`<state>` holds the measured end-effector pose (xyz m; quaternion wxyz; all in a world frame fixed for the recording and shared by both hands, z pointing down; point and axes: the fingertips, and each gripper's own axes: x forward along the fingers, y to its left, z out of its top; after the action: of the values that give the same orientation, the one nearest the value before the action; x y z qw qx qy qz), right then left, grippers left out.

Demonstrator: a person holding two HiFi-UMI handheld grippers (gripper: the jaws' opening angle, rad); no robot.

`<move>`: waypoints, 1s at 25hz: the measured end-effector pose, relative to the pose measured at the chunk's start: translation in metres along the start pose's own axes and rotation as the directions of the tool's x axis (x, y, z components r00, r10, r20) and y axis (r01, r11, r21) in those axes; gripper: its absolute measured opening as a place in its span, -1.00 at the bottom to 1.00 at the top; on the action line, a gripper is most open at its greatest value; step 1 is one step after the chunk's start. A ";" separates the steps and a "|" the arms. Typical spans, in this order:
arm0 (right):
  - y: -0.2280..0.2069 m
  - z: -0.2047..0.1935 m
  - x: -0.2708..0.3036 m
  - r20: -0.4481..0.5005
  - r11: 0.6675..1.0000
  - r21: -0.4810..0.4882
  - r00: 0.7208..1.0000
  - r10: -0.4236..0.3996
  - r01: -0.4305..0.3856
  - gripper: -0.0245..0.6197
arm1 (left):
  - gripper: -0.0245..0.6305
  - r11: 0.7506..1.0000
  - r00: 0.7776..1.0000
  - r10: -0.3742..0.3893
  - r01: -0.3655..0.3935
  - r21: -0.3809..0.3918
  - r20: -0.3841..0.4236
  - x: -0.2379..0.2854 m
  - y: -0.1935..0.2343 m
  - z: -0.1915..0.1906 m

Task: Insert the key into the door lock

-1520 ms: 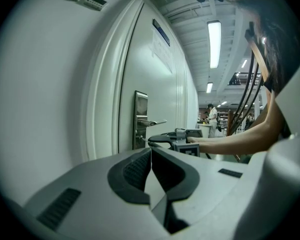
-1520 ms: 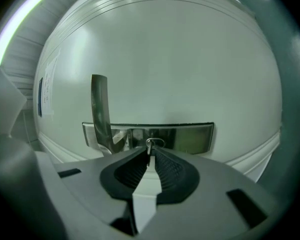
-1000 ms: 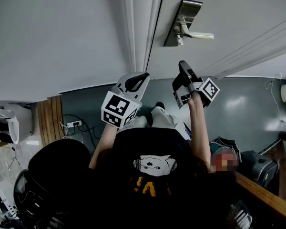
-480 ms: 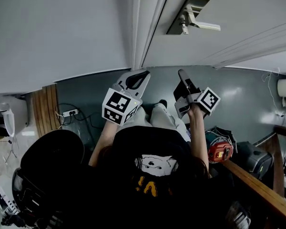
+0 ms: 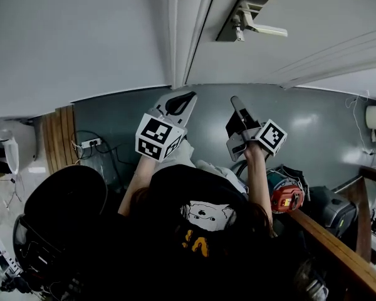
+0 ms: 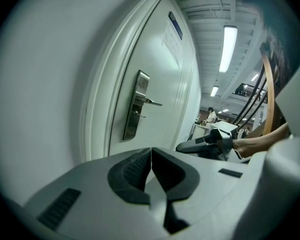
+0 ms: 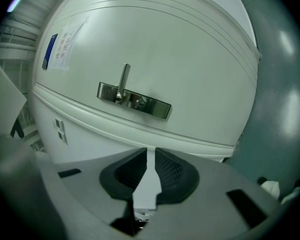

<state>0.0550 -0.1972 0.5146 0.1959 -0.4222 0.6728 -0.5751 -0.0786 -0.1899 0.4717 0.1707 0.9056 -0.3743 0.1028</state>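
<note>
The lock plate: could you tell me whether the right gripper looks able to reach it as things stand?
Probably yes: the right gripper faces the lock plate with nothing between them, though it is well short.

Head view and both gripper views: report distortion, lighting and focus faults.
Left gripper view: fisheye with black corners, door frame bowed, ceiling lamp blown out, near jaws soft. Right gripper view: door bulges like a dome, greenish cast, lock plate fairly sharp, jaws blurred. Head view: door handle crisp, the person's dark shirt underexposed, straight edges lean.
</note>
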 end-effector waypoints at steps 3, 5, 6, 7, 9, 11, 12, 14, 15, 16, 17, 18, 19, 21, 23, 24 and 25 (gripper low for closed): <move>-0.007 0.009 -0.026 0.024 1.000 -0.010 1.000 -0.014 0.014 -0.80 | -0.90 1.000 1.000 -0.023 0.023 0.016 -0.011 0.010 -0.024 -0.001; -0.011 0.016 -0.048 0.045 1.000 -0.022 0.999 -0.018 0.019 -0.80 | -0.90 0.999 0.999 -0.038 0.038 0.024 -0.026 0.015 -0.044 -0.004; -0.013 0.020 -0.059 0.055 0.999 -0.030 0.998 -0.021 0.022 -0.80 | -0.90 0.999 0.998 -0.043 0.044 0.029 -0.035 0.017 -0.054 -0.007; -0.014 0.022 -0.070 0.064 0.999 -0.038 0.998 -0.024 0.027 -0.80 | -0.90 0.998 0.998 -0.047 0.048 0.035 -0.044 0.018 -0.064 -0.009; -0.018 0.027 -0.092 0.079 0.998 -0.056 0.996 -0.033 0.038 -0.80 | -0.90 0.997 0.997 -0.057 0.060 0.049 -0.058 0.020 -0.085 -0.012; -0.022 0.029 -0.114 0.089 0.996 -0.074 0.995 -0.043 0.050 -0.80 | -0.90 0.995 0.995 -0.071 0.075 0.061 -0.067 0.021 -0.106 -0.014; -0.025 0.029 -0.125 0.094 0.995 -0.080 0.994 -0.048 0.056 -0.80 | -0.90 0.995 0.995 -0.076 0.080 0.067 -0.070 0.021 -0.116 -0.015; -0.026 0.028 -0.145 0.099 0.992 -0.109 0.994 -0.051 0.061 -0.80 | -0.90 0.993 0.994 -0.082 0.088 0.078 -0.071 0.019 -0.134 -0.018; -0.025 0.027 -0.153 0.100 0.989 -0.137 0.994 -0.048 0.062 -0.80 | -0.90 0.992 0.994 -0.085 0.091 0.082 -0.072 0.018 -0.143 -0.018; -0.025 0.026 -0.162 0.101 0.984 -0.166 0.994 -0.048 0.064 -0.80 | -0.90 0.992 0.993 -0.090 0.096 0.087 -0.072 0.016 -0.151 -0.019; -0.024 0.025 -0.172 0.100 0.979 -0.191 0.994 -0.047 0.065 -0.80 | -0.90 0.991 0.993 -0.095 0.102 0.092 -0.074 0.015 -0.160 -0.019; -0.023 0.022 -0.181 0.100 0.976 -0.208 0.994 -0.047 0.067 -0.80 | -0.90 0.989 0.992 -0.102 0.109 0.098 -0.078 0.012 -0.170 -0.020; -0.024 0.018 -0.191 0.100 0.974 -0.217 0.994 -0.050 0.071 -0.80 | -0.90 0.988 0.991 -0.110 0.118 0.104 -0.082 0.010 -0.180 -0.021; -0.026 0.010 -0.212 0.101 0.971 -0.225 0.993 -0.057 0.078 -0.80 | -0.90 0.984 0.988 -0.126 0.136 0.116 -0.091 0.005 -0.201 -0.024; -0.033 0.002 -0.232 0.104 0.970 -0.224 0.992 -0.069 0.091 -0.80 | -0.90 0.980 0.985 -0.139 0.152 0.129 -0.100 0.001 -0.221 -0.029; -0.035 -0.002 -0.241 0.106 0.969 -0.229 0.992 -0.072 0.095 -0.80 | -0.90 0.978 0.984 -0.145 0.159 0.135 -0.104 -0.001 -0.231 -0.031; -0.037 -0.005 -0.250 0.108 0.967 -0.238 0.992 -0.071 0.095 -0.80 | -0.90 0.976 0.982 -0.151 0.166 0.141 -0.109 -0.003 -0.240 -0.035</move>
<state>0.2061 0.0047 0.4952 0.1516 -0.4987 0.7093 -0.4745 0.0886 -0.0163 0.4471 0.1280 0.9368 -0.2832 0.1608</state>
